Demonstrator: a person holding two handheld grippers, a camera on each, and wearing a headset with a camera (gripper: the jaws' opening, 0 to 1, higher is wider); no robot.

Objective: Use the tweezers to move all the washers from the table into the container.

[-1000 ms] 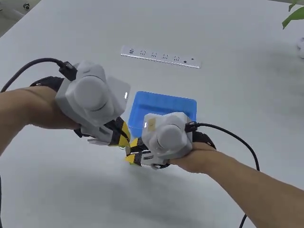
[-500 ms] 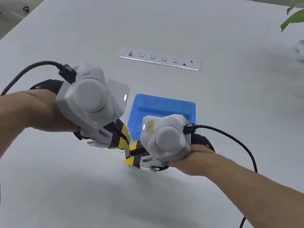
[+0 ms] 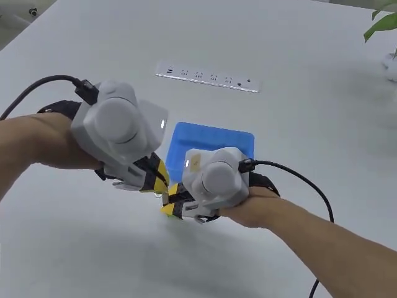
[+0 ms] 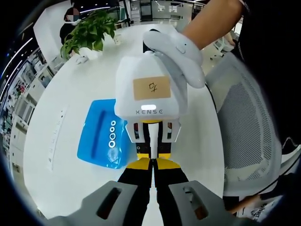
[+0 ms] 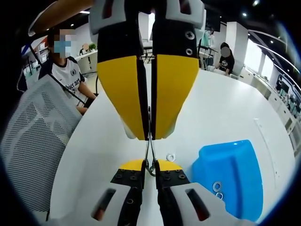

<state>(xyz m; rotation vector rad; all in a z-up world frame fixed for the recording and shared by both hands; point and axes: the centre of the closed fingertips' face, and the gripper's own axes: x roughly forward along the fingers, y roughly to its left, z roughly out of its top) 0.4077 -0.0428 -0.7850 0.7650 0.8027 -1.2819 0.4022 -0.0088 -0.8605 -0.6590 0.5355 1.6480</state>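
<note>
My left gripper [image 3: 162, 186] and right gripper [image 3: 170, 203] meet tip to tip just in front of the blue container [image 3: 211, 141]. Thin silver tweezers [image 5: 149, 136] run from between the left gripper's yellow jaws down into my right gripper [image 5: 149, 165], and both look shut on them. In the left gripper view my left gripper [image 4: 152, 163] is shut, with the tweezers [image 4: 151, 143] as a thin line ahead. One washer [image 5: 170, 156] lies on the white table beside the container [image 5: 233, 174]. Several washers [image 4: 112, 134] lie inside the container [image 4: 96, 141].
A white power strip [image 3: 206, 78] lies beyond the container. Black cables [image 3: 298, 177] trail from both grippers. A potted plant [image 3: 381, 22] stands at the far right corner. A mesh chair [image 4: 244, 127] is at the table's edge, and people sit behind it.
</note>
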